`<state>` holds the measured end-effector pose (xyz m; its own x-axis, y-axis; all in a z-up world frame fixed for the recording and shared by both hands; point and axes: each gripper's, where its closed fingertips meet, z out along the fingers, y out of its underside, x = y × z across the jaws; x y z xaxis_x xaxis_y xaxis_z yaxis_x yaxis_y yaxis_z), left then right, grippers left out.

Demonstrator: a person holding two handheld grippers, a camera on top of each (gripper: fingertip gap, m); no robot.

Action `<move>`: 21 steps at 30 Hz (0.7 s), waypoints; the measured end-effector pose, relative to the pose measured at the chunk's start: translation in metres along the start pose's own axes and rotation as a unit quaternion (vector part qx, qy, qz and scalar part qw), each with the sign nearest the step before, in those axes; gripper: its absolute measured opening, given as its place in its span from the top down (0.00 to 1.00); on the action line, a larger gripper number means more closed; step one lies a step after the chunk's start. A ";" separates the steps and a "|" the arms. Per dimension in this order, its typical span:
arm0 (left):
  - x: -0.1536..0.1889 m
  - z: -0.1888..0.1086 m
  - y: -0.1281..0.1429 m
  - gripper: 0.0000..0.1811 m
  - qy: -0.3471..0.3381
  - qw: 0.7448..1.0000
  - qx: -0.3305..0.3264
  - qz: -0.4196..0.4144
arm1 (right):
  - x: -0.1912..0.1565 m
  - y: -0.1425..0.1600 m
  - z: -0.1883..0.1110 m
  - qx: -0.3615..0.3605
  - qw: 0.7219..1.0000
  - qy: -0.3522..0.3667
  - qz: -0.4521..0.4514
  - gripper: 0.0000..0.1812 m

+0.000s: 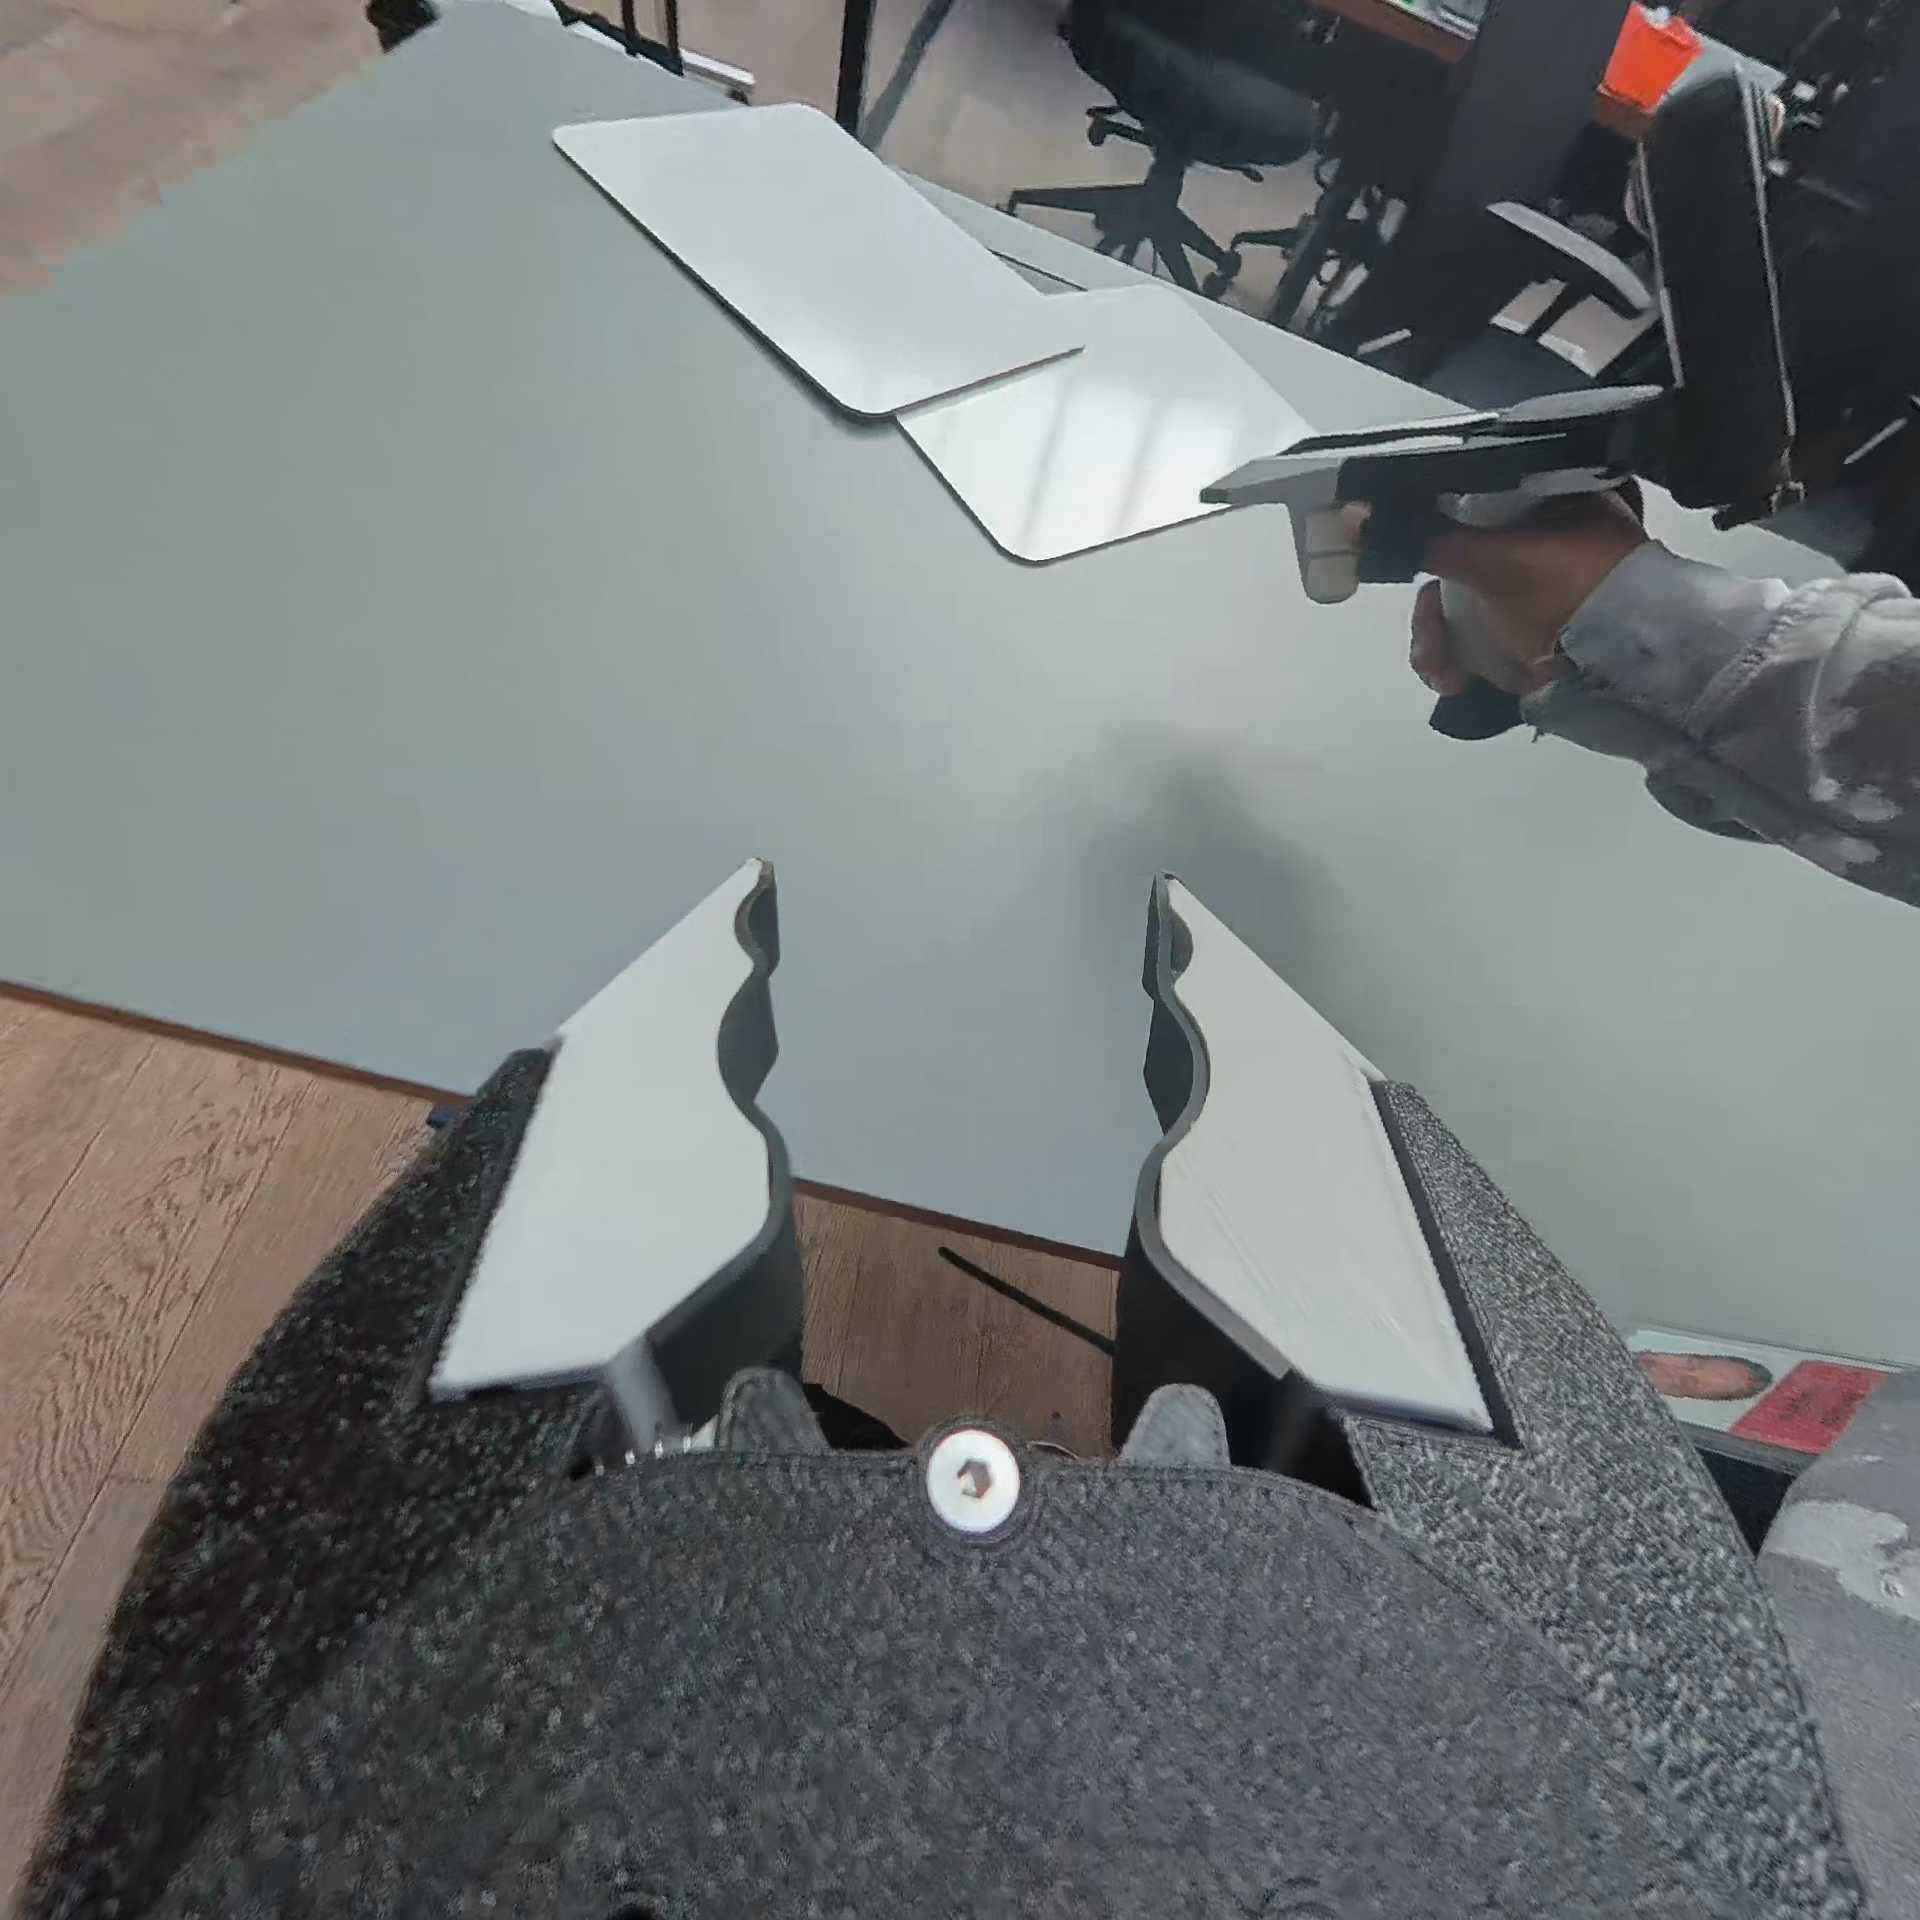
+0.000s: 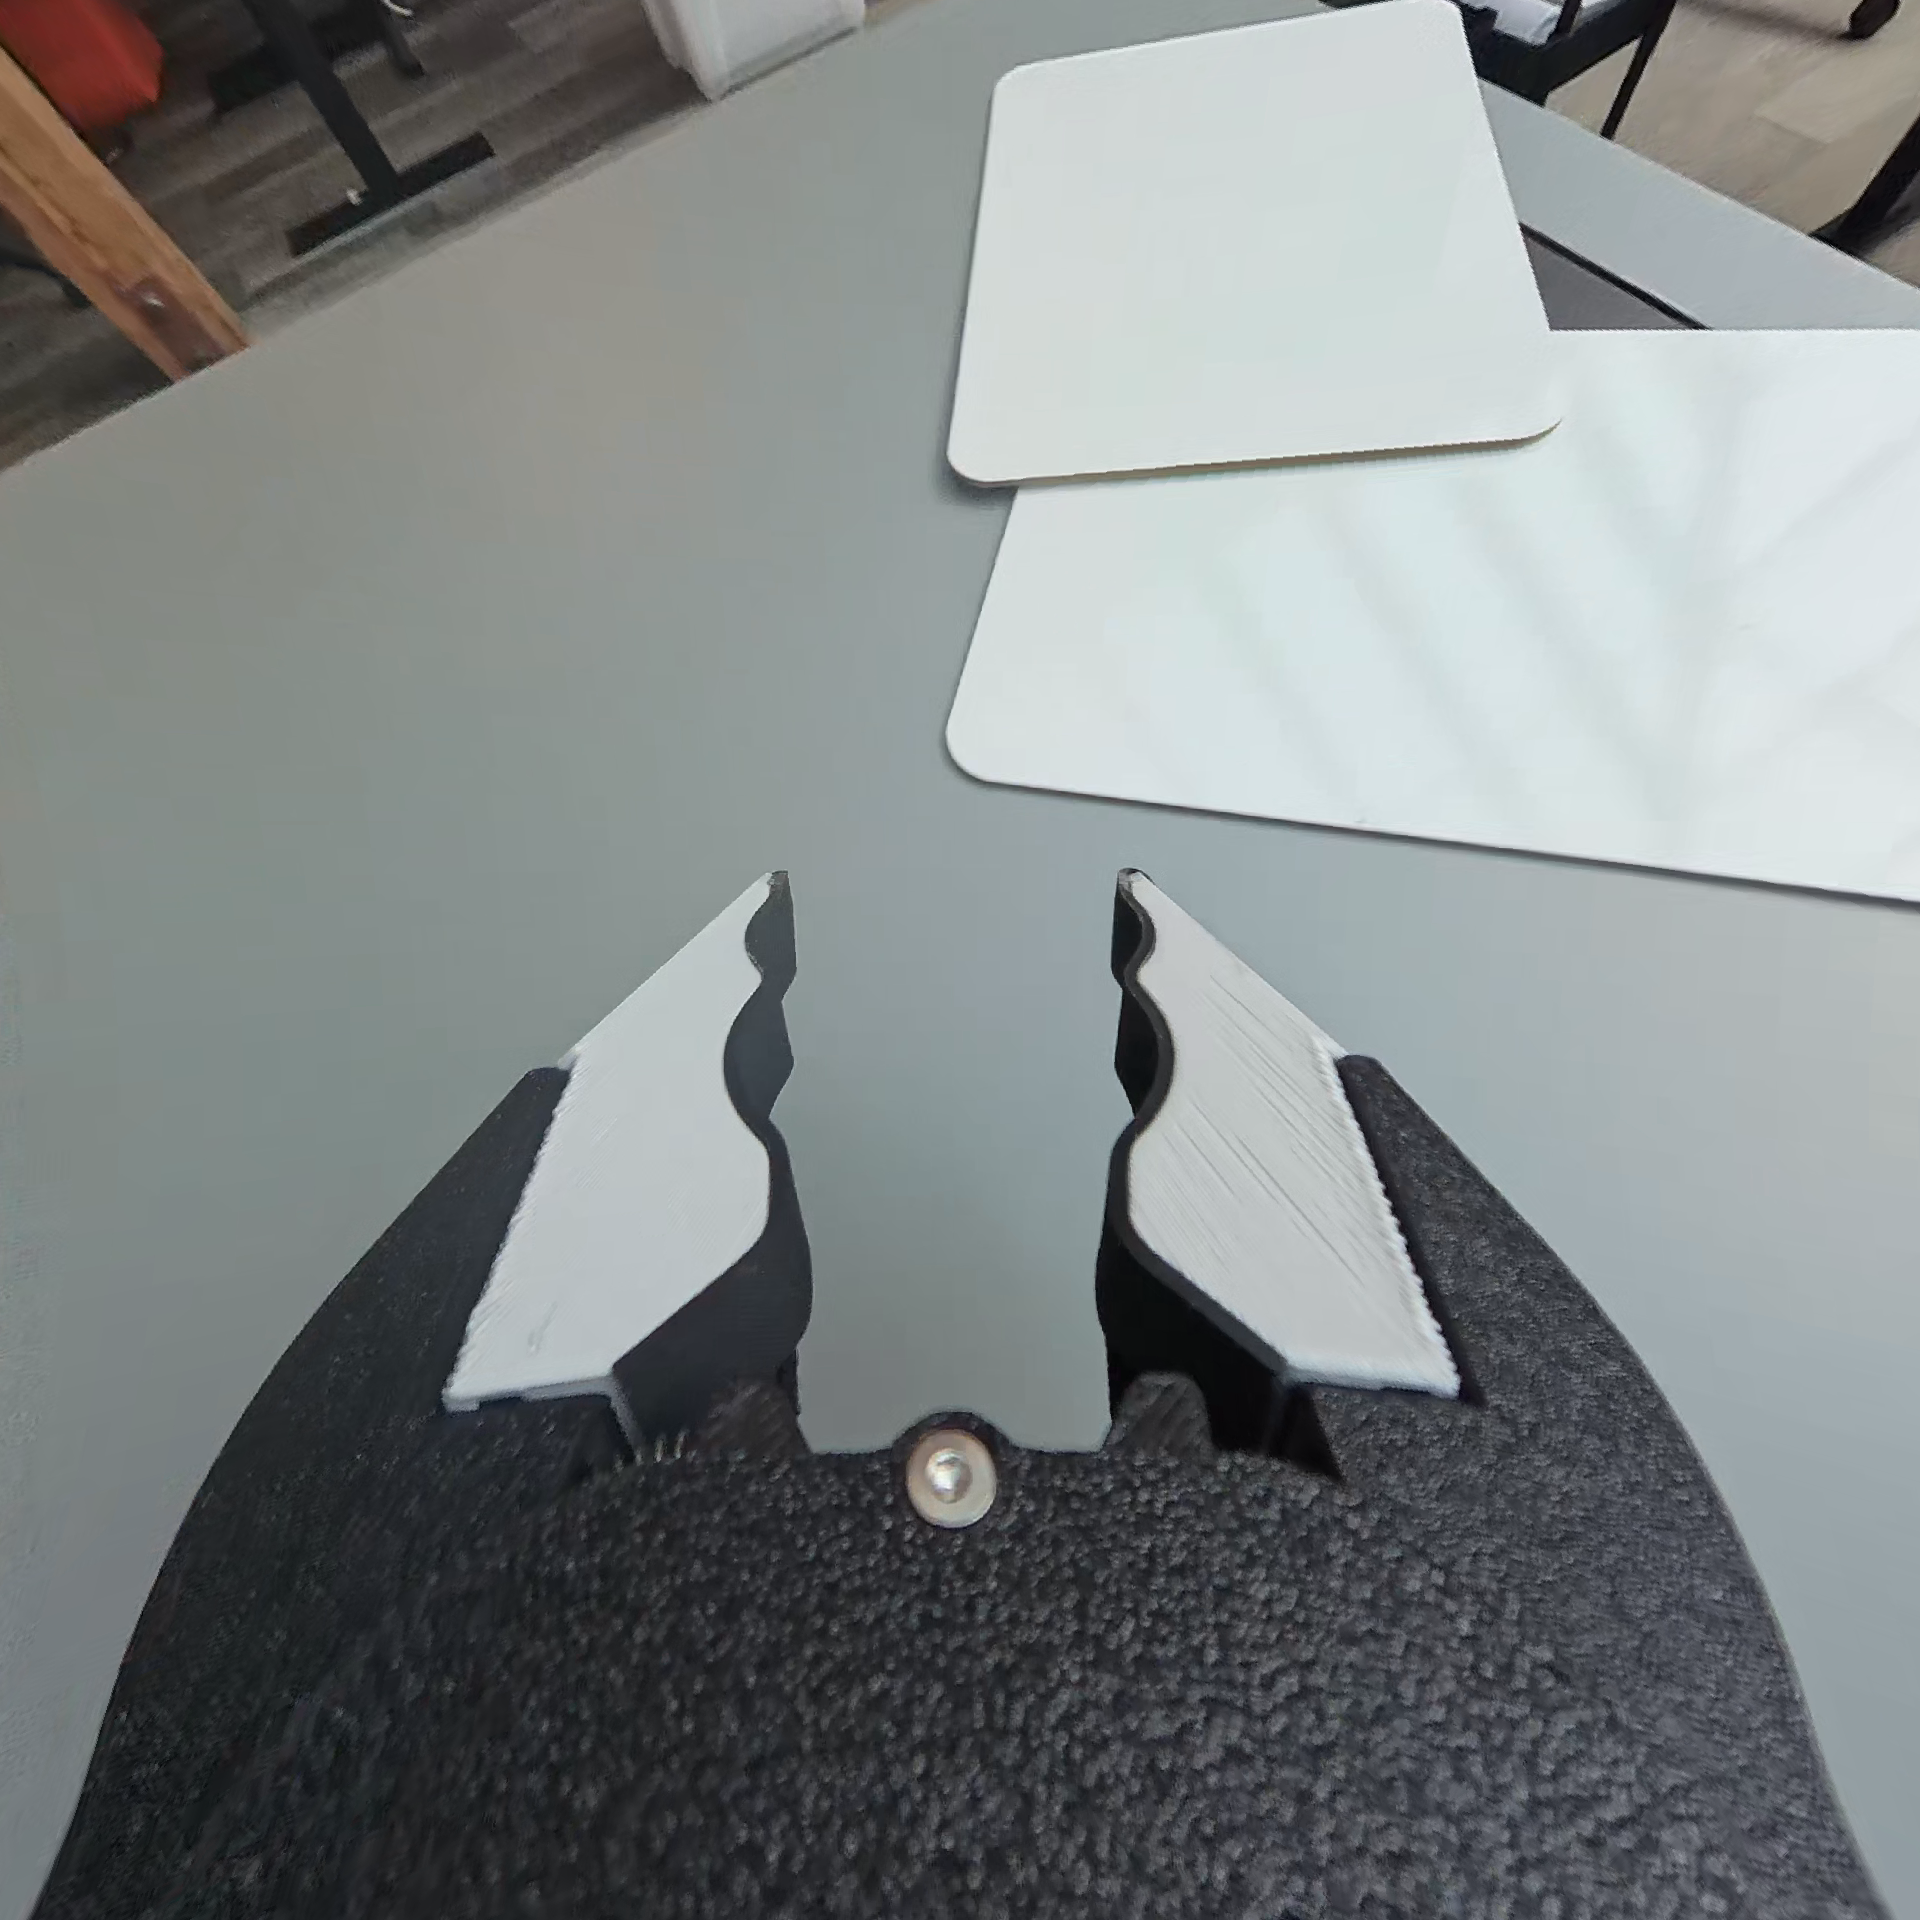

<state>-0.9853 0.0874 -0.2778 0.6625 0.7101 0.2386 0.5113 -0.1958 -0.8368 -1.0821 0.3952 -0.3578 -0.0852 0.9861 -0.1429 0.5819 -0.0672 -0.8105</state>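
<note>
Room: office space with wooden floor [image 1: 156, 1195]; black office chairs [image 1: 1174, 135] stand at 1 o'clock in the left wrist view, behind the table.
Surface: grey matte table [image 1: 416, 623], its near edge runs under the left gripper.
Left gripper [image 1: 961, 883]: it hangs over the near edge of the table, jaws spread apart, nothing between them. Its white fingers [image 1: 623, 1174] touch nothing.
Right gripper [image 2: 951, 883]: jaws spread apart and empty, above bare table. In the left wrist view it shows at 2 o'clock [image 1: 1288, 499], held by a hand [image 1: 1507, 603] in a grey sleeve [image 1: 1766, 707], near the corner of the lower board.
Upper white board [image 2: 1247, 239]: flat rounded rectangle at 1 o'clock in the right wrist view; its near edge lies over the far edge of the lower board.
Lower white board [image 2: 1455, 644]: glossy, at 2 o'clock, the nearest thing to the right gripper, apart from the fingers.
Card [image 1: 1756, 1387]: small card with a red part at 4 o'clock in the left wrist view, on the table edge.
</note>
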 end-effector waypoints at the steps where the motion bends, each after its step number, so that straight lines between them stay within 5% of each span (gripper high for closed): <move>1: -0.012 0.024 -0.007 0.61 0.023 1.000 -0.014 0.009 | 0.009 -0.007 0.024 -0.007 1.000 0.016 0.005 0.67; 5: -0.052 0.129 -0.041 0.63 0.112 0.989 -0.062 0.070 | 0.043 -0.027 0.102 -0.032 0.996 0.071 0.035 0.67; 10: -0.078 0.266 -0.095 0.63 0.190 0.967 -0.097 0.143 | 0.055 -0.008 0.152 -0.114 0.986 0.114 0.042 0.66; 16: -0.074 0.415 -0.132 0.60 0.226 0.942 -0.122 0.216 | 0.041 0.012 0.143 -0.136 0.978 0.150 0.048 0.67; 21: -0.063 0.486 -0.122 0.59 0.232 0.923 -0.159 0.262 | 0.013 0.036 0.117 -0.153 0.974 0.157 0.059 0.67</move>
<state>-1.3554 0.3950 -0.4304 0.9900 0.1089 0.0899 0.1400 -0.6714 -0.7278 -1.1572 0.3881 -0.4552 0.2198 0.9755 -0.0050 0.7902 -0.1811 -0.5855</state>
